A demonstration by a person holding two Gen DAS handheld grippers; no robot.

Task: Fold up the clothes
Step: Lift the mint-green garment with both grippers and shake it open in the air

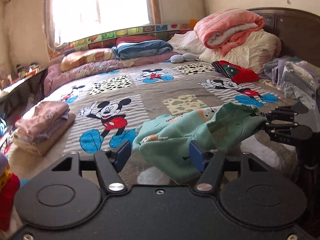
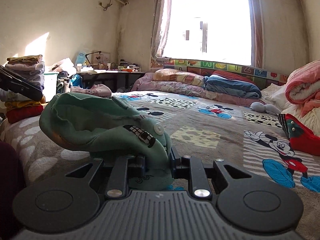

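The right claw (image 2: pixel 158 165) pinches an edge of a green top (image 2: pixel 104 128), lifting it partly off the bed (image 2: pixel 210 120), likely to spread it for folding; the left claw (image 1: pixel 160 154) stands spread just beside its near hem. Folded stack (image 1: pixel 42 126) lies leftward.

Left tool (image 1: pixel 160 155) low, blue fingers (image 1: pixel 124 154) spread wide, right tool (image 2: pixel 158 165) clamped tight on cloth

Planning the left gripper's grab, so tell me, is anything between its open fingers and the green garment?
Nothing visible. The left gripper is open and the green garment already lies partly between its fingers, while the right gripper pinches its other end.
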